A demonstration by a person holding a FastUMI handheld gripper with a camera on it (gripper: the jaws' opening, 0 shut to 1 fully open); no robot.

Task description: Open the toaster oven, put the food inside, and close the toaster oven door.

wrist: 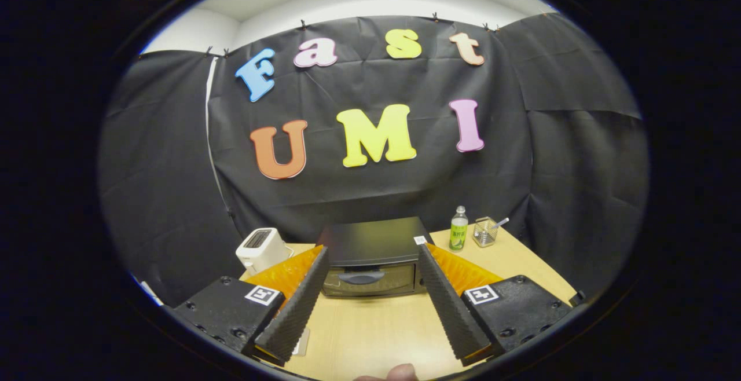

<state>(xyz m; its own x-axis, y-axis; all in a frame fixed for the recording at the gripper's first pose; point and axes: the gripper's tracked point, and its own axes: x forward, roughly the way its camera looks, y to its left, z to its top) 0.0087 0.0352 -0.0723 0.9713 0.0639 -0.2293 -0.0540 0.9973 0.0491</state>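
Observation:
A black toaster oven (373, 256) stands on the wooden table (370, 329) straight ahead of my fingers, its glass door shut and the grey handle (360, 277) across the door's top. My gripper (373, 251) is held high above the table and stands open, the two fingers (301, 303) spread wide so that the oven's front appears between their tips. Nothing is between the fingers. A bit of a hand (399, 373) peeks in below the fingers.
A white pop-up toaster (261, 248) sits left of the oven. Right of the oven stand a green-labelled bottle (458, 229) and a wire mesh cup (485, 231) with a utensil in it. Bare tabletop lies in front of the oven.

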